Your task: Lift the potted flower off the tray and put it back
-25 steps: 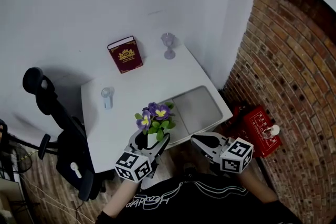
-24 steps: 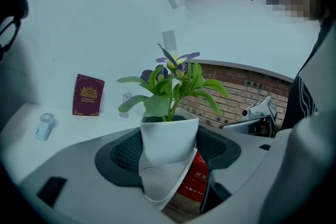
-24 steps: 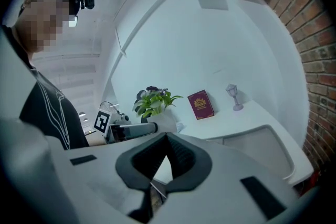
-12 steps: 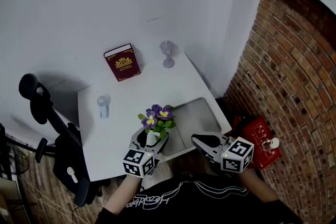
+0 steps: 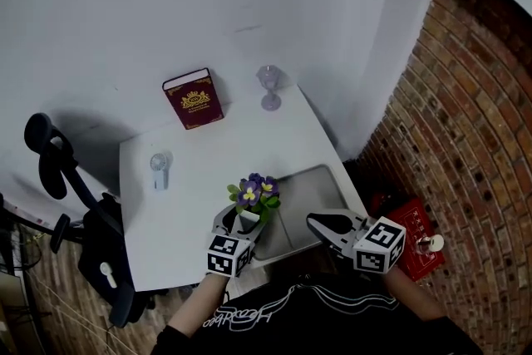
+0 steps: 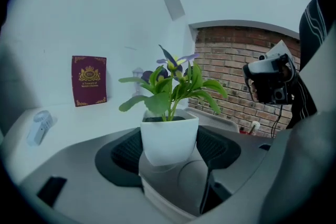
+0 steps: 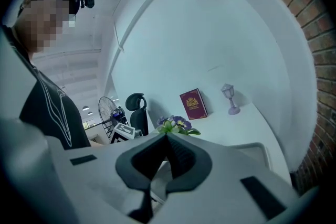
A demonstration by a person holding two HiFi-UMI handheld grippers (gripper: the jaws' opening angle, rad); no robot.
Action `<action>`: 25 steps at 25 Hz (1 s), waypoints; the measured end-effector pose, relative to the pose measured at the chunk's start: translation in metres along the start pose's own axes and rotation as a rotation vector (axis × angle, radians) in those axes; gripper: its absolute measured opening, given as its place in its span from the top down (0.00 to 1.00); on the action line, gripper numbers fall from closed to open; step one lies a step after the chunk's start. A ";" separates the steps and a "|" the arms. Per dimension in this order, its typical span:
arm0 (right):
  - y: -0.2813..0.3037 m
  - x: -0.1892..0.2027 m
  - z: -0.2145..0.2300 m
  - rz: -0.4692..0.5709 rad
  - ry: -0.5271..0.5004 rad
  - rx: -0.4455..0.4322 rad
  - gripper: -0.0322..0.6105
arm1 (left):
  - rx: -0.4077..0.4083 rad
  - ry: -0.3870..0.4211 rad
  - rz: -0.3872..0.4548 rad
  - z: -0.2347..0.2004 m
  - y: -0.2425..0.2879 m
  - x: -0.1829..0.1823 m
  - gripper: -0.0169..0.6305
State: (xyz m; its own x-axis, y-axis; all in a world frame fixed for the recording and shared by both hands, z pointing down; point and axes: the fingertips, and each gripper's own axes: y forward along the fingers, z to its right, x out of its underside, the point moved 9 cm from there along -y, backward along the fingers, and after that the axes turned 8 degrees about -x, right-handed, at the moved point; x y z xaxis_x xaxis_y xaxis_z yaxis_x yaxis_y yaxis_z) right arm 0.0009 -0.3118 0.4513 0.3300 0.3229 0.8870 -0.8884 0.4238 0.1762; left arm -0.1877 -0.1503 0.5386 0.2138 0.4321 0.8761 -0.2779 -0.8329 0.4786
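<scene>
Clamping the white pot (image 6: 169, 139) between its pads, the left gripper (image 5: 241, 222) holds the potted flower (image 5: 253, 192) upright at the near edge of the white desk (image 5: 208, 154). In the head view the purple blooms sit at the 9 o'clock edge of the grey tray (image 5: 314, 181), overlapping its rim. No view shows whether the pot's base touches the tray. The right gripper (image 5: 317, 222) hangs at about 4 o'clock from the flower, over the tray's near edge, its jaws together with nothing between them. On the desk, a dark red book (image 5: 194, 98) stands at 11 o'clock from the flower, and a small lilac lantern (image 5: 269, 87) at 12 o'clock, both well apart from it.
</scene>
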 end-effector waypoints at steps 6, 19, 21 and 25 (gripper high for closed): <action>0.002 -0.001 0.018 -0.012 0.003 -0.006 0.95 | -0.006 0.011 -0.040 -0.006 0.020 0.005 0.45; -0.004 -0.004 0.036 0.004 0.011 0.013 0.95 | -0.002 0.084 -0.119 -0.003 0.033 0.015 0.45; -0.006 -0.002 0.037 0.003 0.018 0.019 0.95 | -0.006 0.093 -0.110 -0.002 0.033 0.015 0.45; -0.007 0.002 0.033 0.004 0.025 0.018 0.95 | -0.013 0.088 -0.117 -0.005 0.033 0.020 0.45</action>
State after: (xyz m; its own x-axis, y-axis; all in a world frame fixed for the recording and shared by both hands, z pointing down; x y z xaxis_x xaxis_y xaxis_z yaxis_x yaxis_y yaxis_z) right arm -0.0030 -0.3418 0.4656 0.3337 0.3459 0.8769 -0.8956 0.4067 0.1804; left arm -0.1969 -0.1676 0.5722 0.1623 0.5550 0.8158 -0.2685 -0.7708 0.5778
